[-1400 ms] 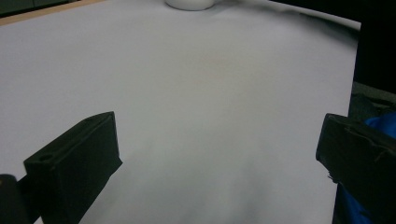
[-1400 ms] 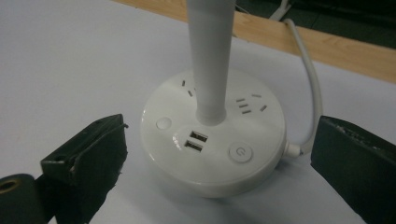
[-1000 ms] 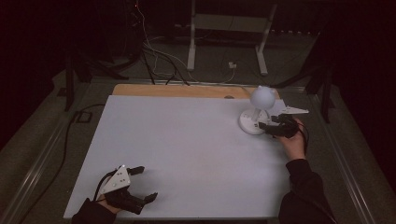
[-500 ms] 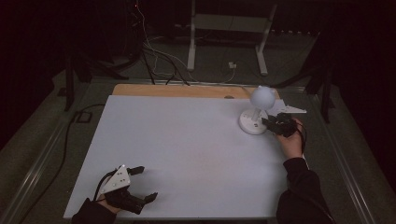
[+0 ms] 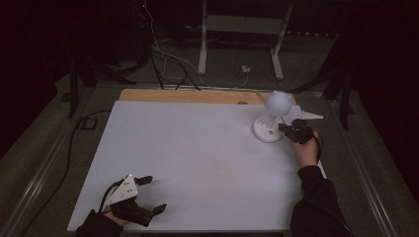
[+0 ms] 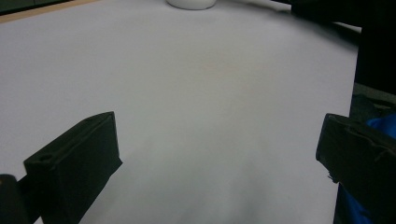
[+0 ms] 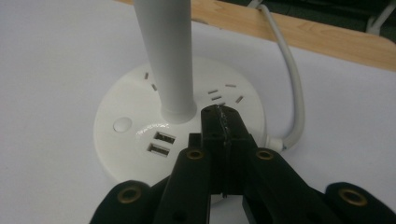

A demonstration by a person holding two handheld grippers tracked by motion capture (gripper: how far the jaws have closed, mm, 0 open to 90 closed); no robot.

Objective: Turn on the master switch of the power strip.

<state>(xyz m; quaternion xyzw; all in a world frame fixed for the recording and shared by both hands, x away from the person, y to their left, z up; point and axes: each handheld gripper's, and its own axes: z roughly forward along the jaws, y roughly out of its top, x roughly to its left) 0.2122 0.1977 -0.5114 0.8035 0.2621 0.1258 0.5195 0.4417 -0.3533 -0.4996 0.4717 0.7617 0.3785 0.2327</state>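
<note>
A white desk lamp (image 5: 267, 131) stands at the table's far right, with a round head (image 5: 277, 102) on a thick stem (image 7: 166, 56). Its round base (image 7: 135, 135) carries socket slots, two USB ports (image 7: 159, 143) and a round button (image 7: 122, 124). My right gripper (image 5: 284, 129) is shut with nothing between its jaws. In the right gripper view its tips (image 7: 219, 114) sit over the base, just right of the stem. My left gripper (image 5: 155, 193) rests open at the front left of the table, and in its own view (image 6: 217, 140) there is only bare surface between the jaws.
The white table sheet (image 5: 197, 148) lies on a wooden board whose strip (image 5: 188, 96) shows at the far edge. The lamp's white cable (image 7: 292, 79) runs off the back. Metal stand legs (image 5: 202, 44) and cables lie on the dark floor beyond.
The right gripper has shifted slightly away from me beside the lamp base. The left gripper has stayed in place.
</note>
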